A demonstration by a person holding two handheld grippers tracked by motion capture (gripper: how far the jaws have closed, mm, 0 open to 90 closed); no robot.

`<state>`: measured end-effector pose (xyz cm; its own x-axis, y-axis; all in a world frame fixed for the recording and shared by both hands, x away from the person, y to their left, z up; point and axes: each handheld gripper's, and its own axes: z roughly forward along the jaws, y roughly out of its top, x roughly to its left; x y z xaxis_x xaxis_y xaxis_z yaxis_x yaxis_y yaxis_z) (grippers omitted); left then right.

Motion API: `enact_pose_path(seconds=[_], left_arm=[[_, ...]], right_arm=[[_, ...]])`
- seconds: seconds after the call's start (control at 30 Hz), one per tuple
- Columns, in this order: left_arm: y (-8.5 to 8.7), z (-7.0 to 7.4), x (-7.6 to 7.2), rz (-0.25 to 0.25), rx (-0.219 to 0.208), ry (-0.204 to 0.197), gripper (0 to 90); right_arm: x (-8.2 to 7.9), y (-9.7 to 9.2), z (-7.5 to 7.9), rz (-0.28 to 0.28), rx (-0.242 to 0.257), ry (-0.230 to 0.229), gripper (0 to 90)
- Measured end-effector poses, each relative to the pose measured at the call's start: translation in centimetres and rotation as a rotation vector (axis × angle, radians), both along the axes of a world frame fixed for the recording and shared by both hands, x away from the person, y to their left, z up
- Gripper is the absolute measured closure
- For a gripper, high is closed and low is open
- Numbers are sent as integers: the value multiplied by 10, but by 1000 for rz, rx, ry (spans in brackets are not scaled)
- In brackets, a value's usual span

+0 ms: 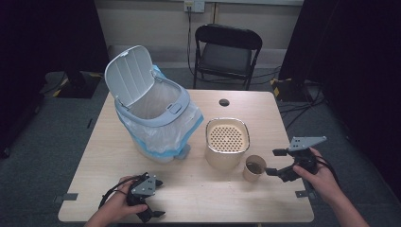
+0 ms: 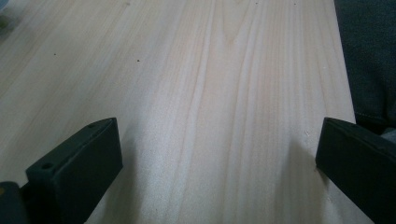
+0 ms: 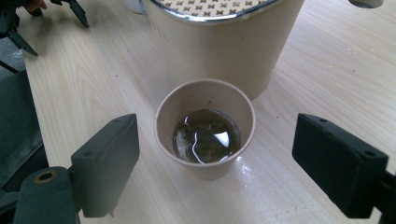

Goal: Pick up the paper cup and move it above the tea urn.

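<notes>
A small paper cup (image 1: 255, 168) (image 3: 206, 127) holding dark liquid stands on the wooden table (image 1: 198, 189), just right of a beige container with a perforated strainer top (image 1: 227, 142) (image 3: 219, 42). My right gripper (image 1: 275, 162) (image 3: 215, 158) is open, its jaws spread on either side of the cup without touching it. My left gripper (image 1: 156, 197) (image 2: 219, 163) is open low over bare tabletop near the front left edge, with nothing between its jaws. A white bin (image 1: 153, 111) with a plastic liner and raised lid stands at the back left.
A black folding chair (image 1: 226, 52) stands beyond the table's far edge. A round cable hole (image 1: 224, 102) sits in the tabletop behind the strainer container. Grey carpet (image 2: 369, 56) surrounds the table. A little liquid glistens on the wood by the cup's base (image 3: 247, 170).
</notes>
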<state>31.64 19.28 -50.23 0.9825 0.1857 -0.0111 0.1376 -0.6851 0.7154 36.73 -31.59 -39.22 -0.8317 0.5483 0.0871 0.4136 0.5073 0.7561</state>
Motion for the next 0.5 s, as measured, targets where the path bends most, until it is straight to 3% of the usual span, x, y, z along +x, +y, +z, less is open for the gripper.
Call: enact_pose_path(seconds=[0.5], left_arm=[[0, 0, 0, 0, 0, 0, 0]], right_arm=[[-13, -16, -27, -19, 13, 15, 145]])
